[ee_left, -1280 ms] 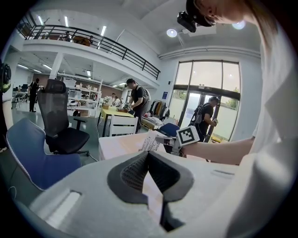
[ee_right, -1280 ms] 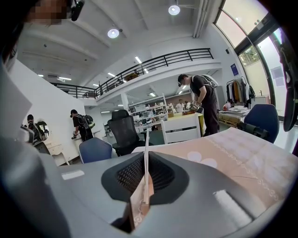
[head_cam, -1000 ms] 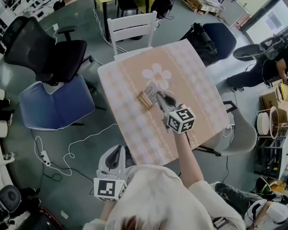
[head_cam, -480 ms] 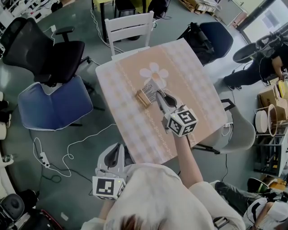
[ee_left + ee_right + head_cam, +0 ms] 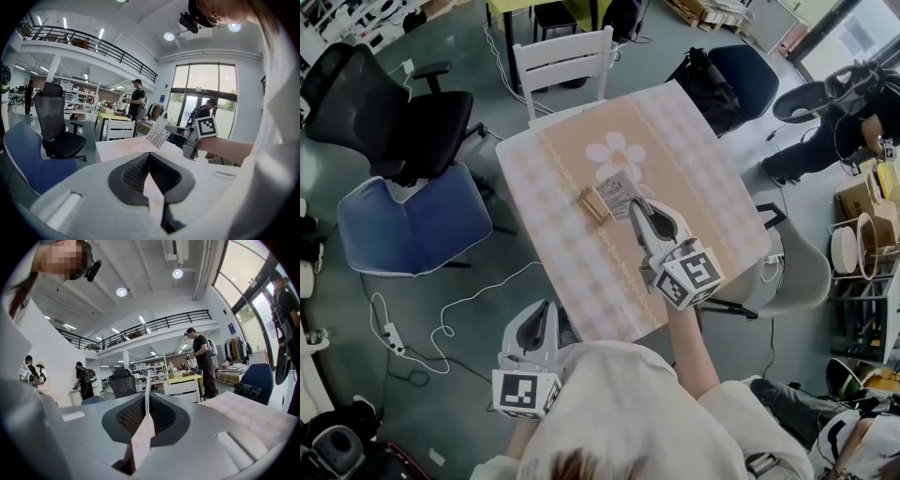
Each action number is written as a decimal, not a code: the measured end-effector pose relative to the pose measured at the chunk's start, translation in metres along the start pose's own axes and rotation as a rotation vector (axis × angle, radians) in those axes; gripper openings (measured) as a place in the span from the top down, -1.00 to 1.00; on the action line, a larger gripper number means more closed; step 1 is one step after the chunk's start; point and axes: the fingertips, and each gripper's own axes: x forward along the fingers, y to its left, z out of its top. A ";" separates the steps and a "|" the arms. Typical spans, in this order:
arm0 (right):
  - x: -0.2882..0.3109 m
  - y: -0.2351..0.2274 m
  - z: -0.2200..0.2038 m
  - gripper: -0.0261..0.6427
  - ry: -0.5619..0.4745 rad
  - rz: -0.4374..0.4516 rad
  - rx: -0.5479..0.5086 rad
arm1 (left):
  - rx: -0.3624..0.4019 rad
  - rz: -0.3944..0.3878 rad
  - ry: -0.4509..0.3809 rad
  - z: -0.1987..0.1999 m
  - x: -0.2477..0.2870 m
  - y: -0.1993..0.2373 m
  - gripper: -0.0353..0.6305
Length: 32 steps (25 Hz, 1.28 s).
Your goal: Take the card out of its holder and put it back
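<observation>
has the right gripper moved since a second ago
Yes: the right gripper, gripping the white card, drew back from the small wooden card holder, toward the person.

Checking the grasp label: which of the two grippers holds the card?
The right gripper, over the table, is shut on the card. The left gripper hangs beside the table, shut with nothing between its jaws.

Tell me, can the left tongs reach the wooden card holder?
Probably yes, with a forward stretch. The left tongs sit off the table's near edge, and the tablecloth between them and the holder is bare; the right tongs hold the card aside.
</observation>
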 end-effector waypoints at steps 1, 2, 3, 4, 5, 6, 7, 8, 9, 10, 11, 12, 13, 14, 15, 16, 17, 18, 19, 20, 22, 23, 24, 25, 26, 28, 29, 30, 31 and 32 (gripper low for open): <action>-0.006 0.002 0.004 0.87 -0.011 -0.007 0.008 | 0.001 0.001 0.001 0.000 -0.001 -0.001 0.89; -0.012 0.004 0.008 0.87 -0.022 -0.012 0.014 | 0.001 0.004 0.000 0.000 -0.002 -0.001 0.89; -0.018 0.006 0.012 0.87 -0.031 -0.017 0.019 | -0.003 0.007 -0.004 0.000 -0.004 -0.002 0.89; -0.024 0.008 0.015 0.87 -0.041 -0.021 0.023 | -0.011 0.011 -0.012 0.002 -0.005 -0.003 0.89; -0.029 0.009 0.019 0.87 -0.052 -0.025 0.026 | -0.022 0.015 -0.021 0.003 -0.006 -0.003 0.89; -0.035 0.010 0.022 0.87 -0.063 -0.028 0.029 | -0.027 0.018 -0.024 0.003 -0.007 -0.004 0.89; -0.040 0.012 0.025 0.87 -0.074 -0.030 0.030 | -0.026 0.018 -0.021 0.001 -0.008 -0.005 0.89; -0.046 0.014 0.027 0.87 -0.082 -0.033 0.028 | -0.022 0.017 -0.017 -0.002 -0.009 -0.006 0.89; -0.051 0.015 0.029 0.87 -0.088 -0.036 0.024 | -0.015 0.014 -0.012 -0.005 -0.010 -0.007 0.89; -0.056 0.017 0.030 0.87 -0.093 -0.039 0.019 | -0.008 0.010 -0.010 -0.008 -0.011 -0.009 0.89; -0.061 0.018 0.032 0.87 -0.099 -0.043 0.014 | -0.004 0.006 -0.010 -0.010 -0.011 -0.010 0.89; -0.067 0.020 0.034 0.87 -0.106 -0.046 0.011 | -0.003 0.001 -0.011 -0.012 -0.011 -0.012 0.89; -0.074 0.021 0.036 0.87 -0.114 -0.051 0.009 | -0.002 -0.006 -0.011 -0.013 -0.011 -0.014 0.89; -0.081 0.023 0.037 0.87 -0.121 -0.058 0.008 | -0.001 -0.013 -0.010 -0.014 -0.011 -0.016 0.89; -0.089 0.024 0.039 0.87 -0.127 -0.066 0.008 | 0.002 -0.021 -0.009 -0.015 -0.011 -0.018 0.89; -0.097 0.026 0.039 0.87 -0.132 -0.074 0.008 | 0.006 -0.027 -0.009 -0.015 -0.011 -0.020 0.89; -0.105 0.028 0.039 0.87 -0.134 -0.081 0.009 | 0.010 -0.031 -0.010 -0.016 -0.012 -0.021 0.89; -0.113 0.030 0.038 0.87 -0.136 -0.088 0.011 | 0.013 -0.034 -0.012 -0.016 -0.012 -0.021 0.89; -0.120 0.032 0.036 0.87 -0.137 -0.096 0.014 | 0.015 -0.037 -0.014 -0.017 -0.013 -0.022 0.89; -0.127 0.034 0.034 0.87 -0.137 -0.103 0.018 | 0.019 -0.038 -0.016 -0.017 -0.012 -0.023 0.89; -0.137 0.038 0.027 0.87 -0.130 -0.112 0.027 | 0.026 -0.040 -0.022 -0.017 -0.012 -0.024 0.89; -0.141 0.040 0.024 0.87 -0.124 -0.114 0.033 | 0.028 -0.041 -0.024 -0.016 -0.013 -0.025 0.89; -0.144 0.042 0.021 0.87 -0.119 -0.116 0.041 | 0.028 -0.043 -0.027 -0.015 -0.013 -0.025 0.89; -0.148 0.044 0.018 0.87 -0.114 -0.118 0.047 | 0.029 -0.045 -0.030 -0.014 -0.013 -0.026 0.89; -0.151 0.047 0.016 0.87 -0.110 -0.120 0.050 | 0.032 -0.048 -0.034 -0.014 -0.013 -0.027 0.89; -0.156 0.050 0.013 0.87 -0.102 -0.119 0.050 | 0.038 -0.051 -0.040 -0.012 -0.012 -0.029 0.89; -0.158 0.052 0.011 0.87 -0.097 -0.116 0.048 | 0.042 -0.054 -0.042 -0.012 -0.012 -0.031 0.89; -0.160 0.054 0.009 0.87 -0.093 -0.114 0.047 | 0.046 -0.056 -0.043 -0.013 -0.012 -0.032 0.89; -0.162 0.055 0.007 0.87 -0.089 -0.112 0.049 | 0.050 -0.059 -0.044 -0.013 -0.012 -0.033 0.89; -0.164 0.056 0.006 0.87 -0.087 -0.111 0.050 | 0.052 -0.061 -0.047 -0.013 -0.012 -0.034 0.90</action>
